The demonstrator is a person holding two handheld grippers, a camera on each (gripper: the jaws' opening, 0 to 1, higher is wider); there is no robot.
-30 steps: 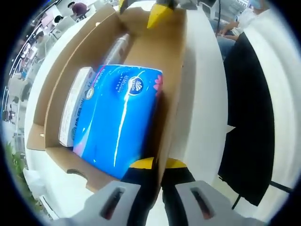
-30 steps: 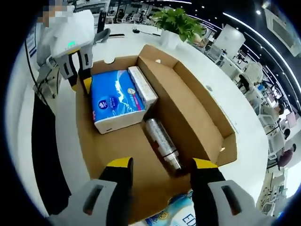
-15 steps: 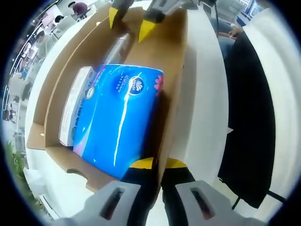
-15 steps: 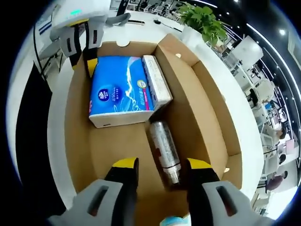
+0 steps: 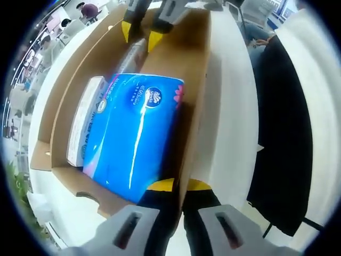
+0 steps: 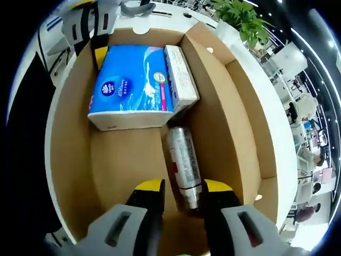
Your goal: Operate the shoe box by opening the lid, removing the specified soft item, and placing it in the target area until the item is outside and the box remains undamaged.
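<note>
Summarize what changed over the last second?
The right gripper came down into the open shoe box, its jaws now straddling the silver bottle, not yet closed. The left gripper stayed clamped on the box wall; the blue tissue pack stayed put.

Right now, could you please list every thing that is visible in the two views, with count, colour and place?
Shoe box: one, brown cardboard, open, on the white table.
Tissue pack: one, blue and white, at the box's far end in the right gripper view.
Slim carton: one, white, beside the tissue pack.
Bottle: one, silver, lying on the box floor.
Table: one, white, under the box.
Potted plant: one, green, on the table beyond the box.
Left gripper: yellow-tipped jaws pinching the box wall.
Right gripper: yellow-tipped jaws open astride the bottle's cap end.
</note>
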